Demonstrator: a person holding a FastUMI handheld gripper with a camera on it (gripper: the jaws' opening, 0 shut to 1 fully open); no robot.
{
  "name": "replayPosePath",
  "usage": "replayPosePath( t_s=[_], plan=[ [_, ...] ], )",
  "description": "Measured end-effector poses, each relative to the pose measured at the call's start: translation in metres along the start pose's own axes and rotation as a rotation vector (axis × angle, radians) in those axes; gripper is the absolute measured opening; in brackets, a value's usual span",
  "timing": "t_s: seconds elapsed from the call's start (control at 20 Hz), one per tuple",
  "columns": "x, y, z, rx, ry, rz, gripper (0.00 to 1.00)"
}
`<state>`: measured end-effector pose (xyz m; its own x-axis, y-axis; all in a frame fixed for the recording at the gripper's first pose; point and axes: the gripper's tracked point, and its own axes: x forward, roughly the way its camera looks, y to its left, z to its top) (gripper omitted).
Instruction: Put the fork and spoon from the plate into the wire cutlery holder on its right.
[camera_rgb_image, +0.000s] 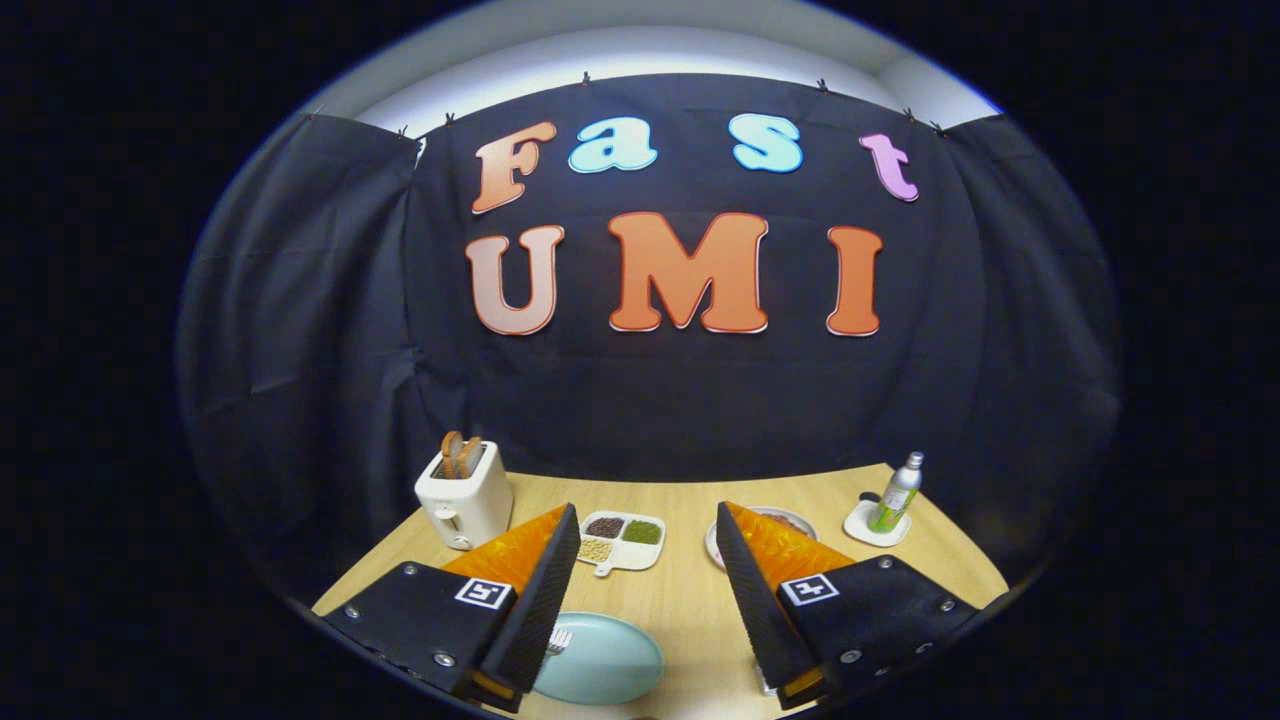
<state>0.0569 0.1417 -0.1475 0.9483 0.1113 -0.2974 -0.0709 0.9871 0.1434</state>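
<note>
A pale blue-green plate lies on the wooden table just below and between my fingers, nearer the left one. The tines of a fork show on the plate's left side, the rest hidden behind my left finger. My gripper is open and held above the table, with nothing between its fingers. A bit of thin metal peeks out beside the base of the right finger; I cannot tell what it is. The spoon is hidden.
A white toaster with toast stands at the back left. A white divided dish with grains sits beyond the fingers. A small plate is partly behind the right finger. A green bottle stands on a white coaster at back right.
</note>
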Motion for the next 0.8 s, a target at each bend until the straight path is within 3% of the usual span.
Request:
replayPosePath(
  t_s=[0.25, 0.8],
  plan=[
    [0.019, 0.033, -0.05, 0.019, 0.147, 0.002, 0.85],
    [0.022, 0.086, -0.238, -0.017, 0.761, 0.08, 0.86]
  ],
)
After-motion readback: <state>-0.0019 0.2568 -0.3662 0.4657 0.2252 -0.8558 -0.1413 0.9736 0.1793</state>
